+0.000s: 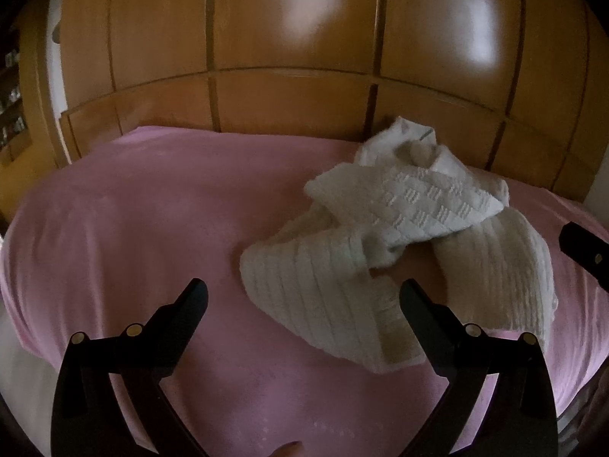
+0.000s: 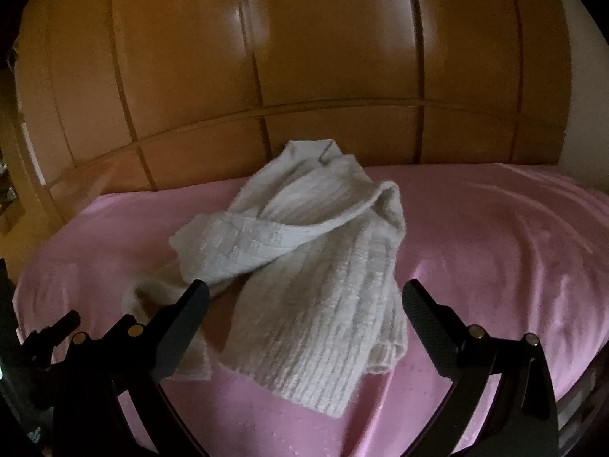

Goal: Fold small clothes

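A small cream knitted garment (image 1: 384, 240) lies crumpled on a pink bedspread (image 1: 133, 228), its parts crossed over each other. My left gripper (image 1: 304, 297) is open and empty, hovering just in front of the garment's near left part. In the right wrist view the same garment (image 2: 304, 266) lies in a heap, and my right gripper (image 2: 304, 297) is open and empty just above its near edge. Part of the right gripper shows at the right edge of the left wrist view (image 1: 586, 251). Part of the left gripper shows at the lower left of the right wrist view (image 2: 42, 335).
A glossy wooden wardrobe (image 1: 297, 57) stands directly behind the bed. The pink bedspread (image 2: 495, 247) stretches out on both sides of the garment. A white wall (image 2: 586, 114) is at the far right, and shelves (image 1: 11, 106) at the far left.
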A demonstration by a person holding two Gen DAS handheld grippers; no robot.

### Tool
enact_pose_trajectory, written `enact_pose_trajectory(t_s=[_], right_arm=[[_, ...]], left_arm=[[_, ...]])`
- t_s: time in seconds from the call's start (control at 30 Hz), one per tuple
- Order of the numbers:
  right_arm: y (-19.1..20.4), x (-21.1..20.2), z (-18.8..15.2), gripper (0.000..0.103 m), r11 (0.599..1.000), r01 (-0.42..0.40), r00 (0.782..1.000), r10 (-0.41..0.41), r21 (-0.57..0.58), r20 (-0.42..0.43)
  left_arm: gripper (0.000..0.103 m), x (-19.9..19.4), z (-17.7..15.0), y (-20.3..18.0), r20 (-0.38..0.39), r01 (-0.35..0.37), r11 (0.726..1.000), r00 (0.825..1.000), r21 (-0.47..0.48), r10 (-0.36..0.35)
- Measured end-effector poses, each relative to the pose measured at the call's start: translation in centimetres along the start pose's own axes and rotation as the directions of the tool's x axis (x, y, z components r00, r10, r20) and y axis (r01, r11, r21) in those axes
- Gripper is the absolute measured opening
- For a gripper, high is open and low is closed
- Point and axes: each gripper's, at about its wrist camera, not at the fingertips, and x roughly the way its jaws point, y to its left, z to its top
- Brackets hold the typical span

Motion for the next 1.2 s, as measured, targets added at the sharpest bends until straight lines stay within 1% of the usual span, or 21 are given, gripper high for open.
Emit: enact_pose_trajectory(t_s=[0.17, 0.3, 0.43, 0.6, 0.67, 0.77, 0.87, 0.93, 1.0, 1.07, 1.1, 1.13, 1.17, 1.2], right_arm=[[0.1, 0.2, -0.2, 0.101, 1.0, -0.017, 1.0, 0.017, -0.012, -0.017], [0.4, 0.3, 0.1, 0.101, 0.999, -0.036, 0.999, 0.036, -0.032, -0.021], [1.4, 0.4, 0.8, 0.101, 0.995, -0.068, 0.998, 0.068, -0.075, -0.011], [2.9, 1.5, 1.9, 0.101, 0.984, -0.126, 0.992, 0.124, -0.123, -0.025], [3.6, 2.1, 2.5, 0.1, 0.977, -0.162, 0.987, 0.158, -0.141, -0.04], [4.9, 3.1, 3.3, 0.1, 0.963, -0.193, 0.981, 0.187, -0.187, -0.051], [5.9, 4.7, 4.2, 0.1, 0.945, -0.233, 0.972, 0.219, -0.228, -0.085], [6.5, 6.0, 4.7, 0.1, 0.931, -0.261, 0.964, 0.238, -0.253, -0.117], [7.1, 8.1, 5.2, 0.1, 0.916, -0.3, 0.949, 0.258, -0.267, -0.181], [7.7, 10.2, 5.6, 0.096, 0.905, -0.318, 0.939, 0.258, -0.284, -0.227], [8.0, 11.2, 5.7, 0.094, 0.899, -0.333, 0.93, 0.262, -0.284, -0.259], [8.2, 12.3, 5.7, 0.088, 0.898, -0.342, 0.921, 0.262, -0.276, -0.289], [8.4, 13.4, 5.7, 0.078, 0.897, -0.353, 0.91, 0.262, -0.266, -0.323], [8.5, 14.4, 5.6, 0.071, 0.894, -0.364, 0.898, 0.263, -0.262, -0.352]], left_arm=[[0.1, 0.1, 0.1, 0.0, -0.01, 0.006, 1.0, 1.0, 0.006, -0.006], [0.1, 0.0, 0.2, 0.1, 0.0, 0.004, 1.0, 1.0, 0.006, -0.004], [0.1, 0.3, 0.2, 0.2, -0.005, 0.002, 1.0, 1.0, -0.002, -0.002], [0.1, 0.8, 0.3, 0.3, -0.018, -0.003, 1.0, 1.0, -0.007, 0.003], [0.1, 0.9, 0.4, 0.6, -0.016, -0.01, 1.0, 1.0, -0.009, 0.009], [0.1, 1.2, 0.3, 0.6, -0.024, -0.007, 1.0, 1.0, -0.018, 0.007], [0.1, 1.4, 0.2, 0.6, -0.026, -0.01, 1.0, 1.0, -0.01, 0.01], [0.099, 1.6, 0.2, 0.6, -0.031, -0.011, 1.0, 0.999, -0.011, 0.01], [0.099, 1.7, 0.1, 0.7, -0.039, -0.009, 1.0, 0.999, -0.014, 0.008], [0.1, 1.9, 0.0, 0.8, -0.04, -0.016, 1.0, 0.999, -0.011, 0.016], [0.099, 2.0, 0.0, 0.9, -0.047, -0.018, 1.0, 0.999, -0.012, 0.017], [0.099, 2.1, 0.0, 1.0, -0.052, -0.016, 1.0, 0.999, -0.014, 0.015], [0.099, 2.2, -0.1, 1.1, -0.056, -0.015, 1.0, 0.998, -0.016, 0.014], [0.099, 2.2, -0.1, 1.2, -0.056, -0.019, 1.0, 0.998, -0.017, 0.018]])
